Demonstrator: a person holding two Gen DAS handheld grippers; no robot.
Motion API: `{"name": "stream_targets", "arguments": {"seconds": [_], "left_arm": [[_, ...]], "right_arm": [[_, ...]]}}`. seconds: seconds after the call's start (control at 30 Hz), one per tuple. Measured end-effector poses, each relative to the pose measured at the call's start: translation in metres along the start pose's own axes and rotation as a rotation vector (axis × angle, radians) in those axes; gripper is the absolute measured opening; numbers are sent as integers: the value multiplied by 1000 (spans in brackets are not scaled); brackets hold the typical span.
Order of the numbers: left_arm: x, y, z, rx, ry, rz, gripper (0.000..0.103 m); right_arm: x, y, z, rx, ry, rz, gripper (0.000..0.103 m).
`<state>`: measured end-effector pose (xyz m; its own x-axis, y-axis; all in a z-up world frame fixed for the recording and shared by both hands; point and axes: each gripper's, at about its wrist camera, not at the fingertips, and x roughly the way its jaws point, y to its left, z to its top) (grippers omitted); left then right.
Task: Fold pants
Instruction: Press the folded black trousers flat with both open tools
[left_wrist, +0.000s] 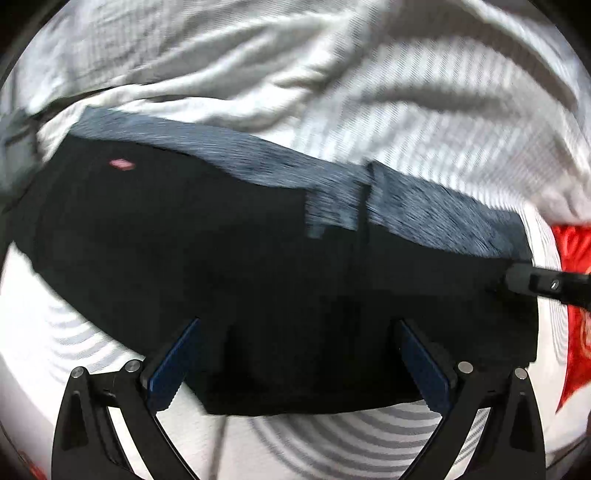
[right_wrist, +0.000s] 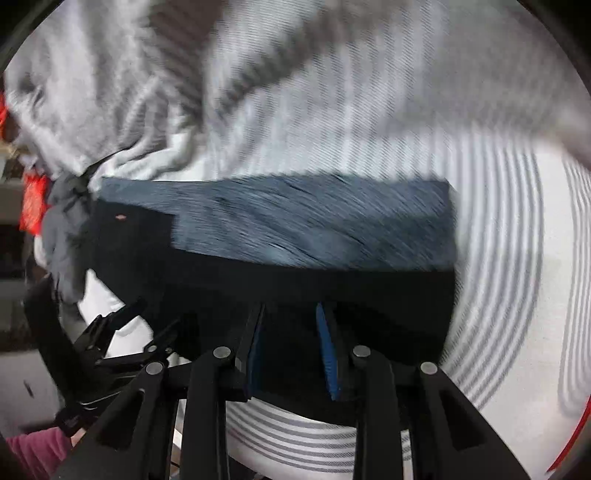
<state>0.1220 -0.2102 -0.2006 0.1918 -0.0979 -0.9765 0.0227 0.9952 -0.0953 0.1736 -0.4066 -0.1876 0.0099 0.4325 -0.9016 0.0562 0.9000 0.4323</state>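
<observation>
The black pants lie folded on a white, grey-striped bedsheet, with a blue-grey inner band along the far edge. My left gripper is open, jaws wide apart over the near edge of the pants. My right gripper has its jaws narrowed on the near edge of the pants, black cloth between the blue pads. Its tip shows in the left wrist view at the right end of the pants. The left gripper also shows in the right wrist view.
The rumpled sheet rises in folds beyond the pants. Red cloth lies at the right edge in the left wrist view. Grey cloth and a red item sit at the left in the right wrist view.
</observation>
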Motion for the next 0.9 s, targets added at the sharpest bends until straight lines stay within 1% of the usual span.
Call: {"name": "stream_targets", "arguments": {"seconds": [0.07,0.2,0.27,0.37,0.4,0.43,0.47,0.5,0.57,0.6,0.63,0.67,0.7,0.8,0.83,0.9], "left_arm": [[-6,14,-1,-51,-2,30,103],[-13,31,-4,-115,-7,47,103],[-9,34,-8,-129,3,64,103],[-4,44,-24,-170,30,70,103],[-6,49,-27,-181,34,74,103],[-5,51,-30,-190,32,84,103],[-8,57,-33,-204,24,97,103],[-9,60,-34,-213,21,101,103],[-11,73,-35,-234,17,113,103],[-11,78,-34,-240,16,119,103],[-12,85,-34,-245,15,128,103],[-11,88,-32,-245,15,134,103],[-11,90,-30,-241,14,142,103],[-13,97,-30,-220,8,160,103],[-12,98,-29,-219,9,163,103],[-12,100,-30,-217,14,168,103]], "right_arm": [[5,24,15,-73,5,23,31],[25,61,38,-174,38,5,31],[34,76,51,-213,72,16,31],[48,97,57,-279,120,17,31],[48,103,54,-294,126,25,31],[47,103,49,-299,128,32,35],[45,106,40,-297,137,46,44],[43,106,29,-285,138,61,48],[39,100,5,-235,142,114,50],[38,98,-7,-211,134,121,50],[36,98,-20,-224,111,74,50],[39,105,-31,-281,85,-5,50],[40,111,-40,-337,67,-63,50],[50,127,-61,-492,14,-187,50],[55,133,-67,-558,-8,-245,50],[59,136,-71,-622,-31,-295,50]]}}
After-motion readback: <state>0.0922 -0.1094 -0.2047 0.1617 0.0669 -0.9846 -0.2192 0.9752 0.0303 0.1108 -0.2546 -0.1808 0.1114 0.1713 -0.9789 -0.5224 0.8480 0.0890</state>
